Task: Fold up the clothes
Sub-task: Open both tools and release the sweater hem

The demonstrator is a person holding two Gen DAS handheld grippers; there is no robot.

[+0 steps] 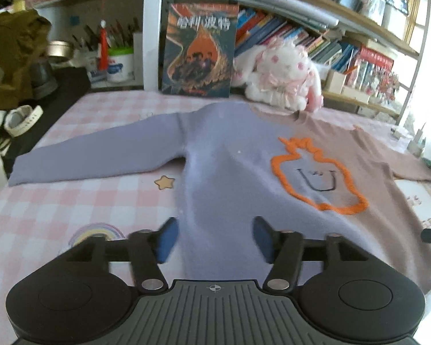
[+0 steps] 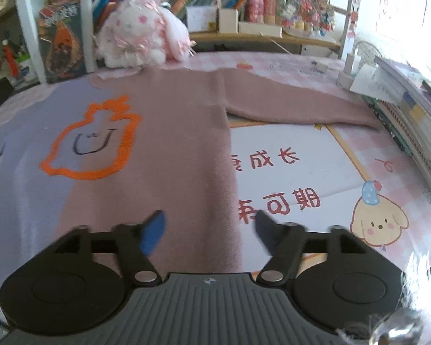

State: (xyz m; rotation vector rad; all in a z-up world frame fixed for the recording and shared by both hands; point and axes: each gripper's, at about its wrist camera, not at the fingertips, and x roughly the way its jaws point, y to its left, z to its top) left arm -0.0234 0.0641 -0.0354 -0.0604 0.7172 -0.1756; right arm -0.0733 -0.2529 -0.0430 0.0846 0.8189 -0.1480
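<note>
The sweater (image 1: 230,155) lies flat on the pink checked worktop (image 1: 71,201), sleeves spread to the left and right, its near hem just in front of both grippers. The left gripper (image 1: 214,240) has its fingers wide open over the lilac half, holding nothing. The right gripper (image 2: 208,230) is also wide open and empty, over the pink half's right edge. A plush rabbit (image 1: 278,77) sits at the far side.

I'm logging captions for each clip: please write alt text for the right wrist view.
A two-tone knit sweater, lilac on one half and dusty pink on the other with an orange outlined motif, lies flat on a pink checked tablecloth. The open right gripper hovers over its hem; a white plush rabbit sits behind.
</note>
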